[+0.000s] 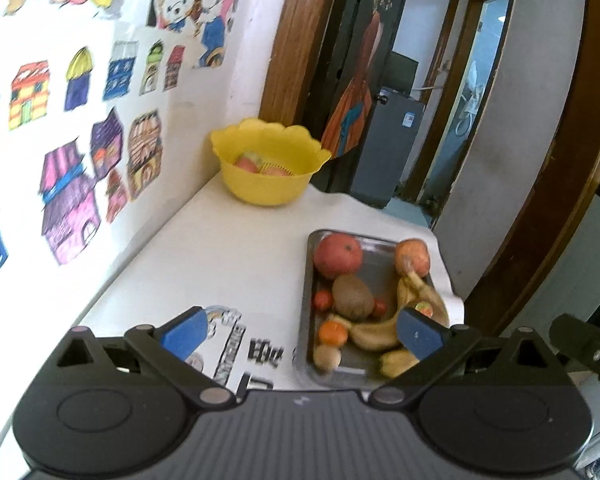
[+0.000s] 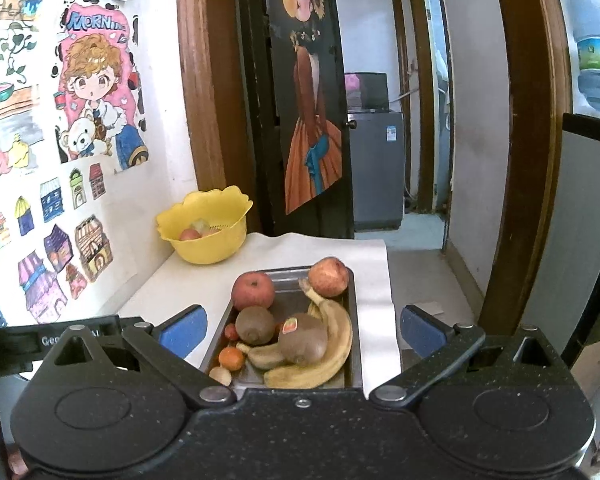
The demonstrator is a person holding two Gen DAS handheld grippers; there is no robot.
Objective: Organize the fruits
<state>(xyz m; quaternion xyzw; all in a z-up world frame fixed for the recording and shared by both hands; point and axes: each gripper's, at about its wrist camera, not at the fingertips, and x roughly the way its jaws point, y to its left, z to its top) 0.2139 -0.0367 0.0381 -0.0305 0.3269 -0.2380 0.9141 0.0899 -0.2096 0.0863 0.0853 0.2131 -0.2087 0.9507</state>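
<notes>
only "mornin" is readable, on a wall poster (image 2: 100, 92) above the bowl (image 2: 204, 228).

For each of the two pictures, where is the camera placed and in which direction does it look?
Left wrist view: sits on the left gripper, looking forward and down over the white table at the metal tray and yellow bowl; its open blue fingers show, and part of the other gripper at right.
Right wrist view: sits on the right gripper, facing the metal tray and yellow bowl more squarely; its open fingers show.
Shared: tray of fruit, bowl, drawings on the wall, doorway.
</notes>
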